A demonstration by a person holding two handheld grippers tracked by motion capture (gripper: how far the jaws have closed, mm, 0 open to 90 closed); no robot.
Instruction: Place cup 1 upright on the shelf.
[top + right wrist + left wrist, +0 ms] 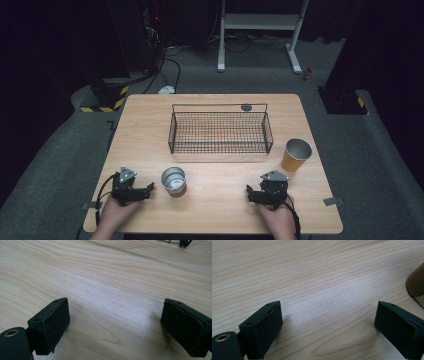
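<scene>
A black wire basket (220, 131) stands on the wooden table (150, 120) toward the back middle. A short silver cup (173, 180) sits near the front left, just right of my left gripper (149, 189). A taller brown paper cup (296, 155) with a silvery inside stands at the right, beyond my right gripper (248, 192). Both grippers rest low on the table near its front edge, held by hands. In the left gripper view my left gripper (328, 322) stands open over bare wood, a brown cup (416, 282) at the right edge. My right gripper (115, 322) is open too, nothing between its jaws.
A basket corner (183, 242) peeks in at the top of the right gripper view. Beyond the table lie grey carpet, cables, a white stand (260, 30) and yellow-black striped blocks (105, 97). Bare wood lies between the two grippers.
</scene>
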